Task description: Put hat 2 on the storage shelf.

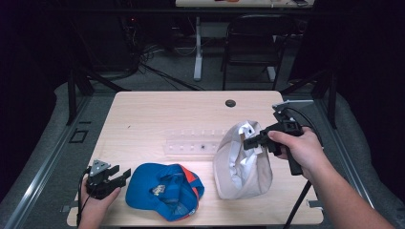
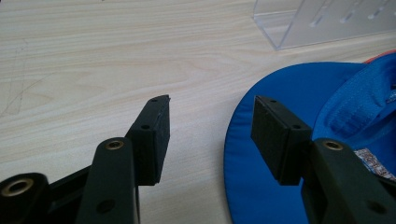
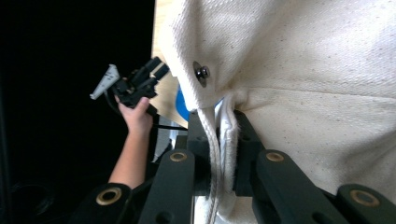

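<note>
Cream cap (image 1: 241, 162) is hanging off the right gripper (image 1: 253, 141), lifted so only its lower end sits on the table (image 1: 157, 114), right of the blue cap (image 1: 165, 191). In the right gripper view the jaws are clamped tight on the cream cap's edge band, just under a small metal snap (image 3: 202, 72). Left gripper (image 1: 119, 177) rests near the table's front left corner, jaws spread wide with nothing in them, one pad over the blue brim. Blue cap lies upside down; there's a patterned label (image 1: 159, 189) inside but it's too blurry to read. No readable writing anywhere. Clear plastic rack (image 1: 191, 143) sits behind the caps, partly hidden by the cream one.
</note>
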{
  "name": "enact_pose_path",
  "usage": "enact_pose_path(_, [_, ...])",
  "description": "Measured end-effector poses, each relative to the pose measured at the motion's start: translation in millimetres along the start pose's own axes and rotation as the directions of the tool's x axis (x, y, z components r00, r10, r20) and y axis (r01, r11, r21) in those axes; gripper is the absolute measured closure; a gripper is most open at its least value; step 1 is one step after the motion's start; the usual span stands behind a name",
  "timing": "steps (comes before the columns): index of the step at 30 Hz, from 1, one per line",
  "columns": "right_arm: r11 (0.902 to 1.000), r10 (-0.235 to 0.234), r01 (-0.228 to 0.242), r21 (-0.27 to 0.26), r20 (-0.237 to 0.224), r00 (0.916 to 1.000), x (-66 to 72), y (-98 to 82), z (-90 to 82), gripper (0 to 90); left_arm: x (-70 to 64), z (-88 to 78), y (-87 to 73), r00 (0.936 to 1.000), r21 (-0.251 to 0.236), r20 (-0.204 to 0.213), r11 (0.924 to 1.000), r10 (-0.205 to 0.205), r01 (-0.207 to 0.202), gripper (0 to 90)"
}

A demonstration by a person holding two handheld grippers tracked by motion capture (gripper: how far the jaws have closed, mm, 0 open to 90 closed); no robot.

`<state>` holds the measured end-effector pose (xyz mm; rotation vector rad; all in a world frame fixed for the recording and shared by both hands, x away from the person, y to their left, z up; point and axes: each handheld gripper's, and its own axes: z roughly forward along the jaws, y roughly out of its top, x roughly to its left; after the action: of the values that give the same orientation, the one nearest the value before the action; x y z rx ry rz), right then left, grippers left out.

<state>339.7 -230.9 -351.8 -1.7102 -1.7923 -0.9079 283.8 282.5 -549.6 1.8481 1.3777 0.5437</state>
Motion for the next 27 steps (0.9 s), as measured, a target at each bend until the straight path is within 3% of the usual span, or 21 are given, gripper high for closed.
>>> enact_pose_path(7, [0.9997, -0.016, 0.015, -0.02, -0.05, 0.9986, 17.9, 11.1, 2.5, 81.4, 0.7, -0.6, 0.2, 1.0, 0.002, 0.0, 1.0, 0.003, -0.003, 47.6])
enact_pose_path(27, [0.9976, -0.022, 0.016, -0.067, -0.086, 0.996, 57.8, 46.8, 9.1, 81.4, 1.7, -1.0, 0.9, 1.0, 0.003, 0.009, 1.0, 0.002, -0.002, 47.6])
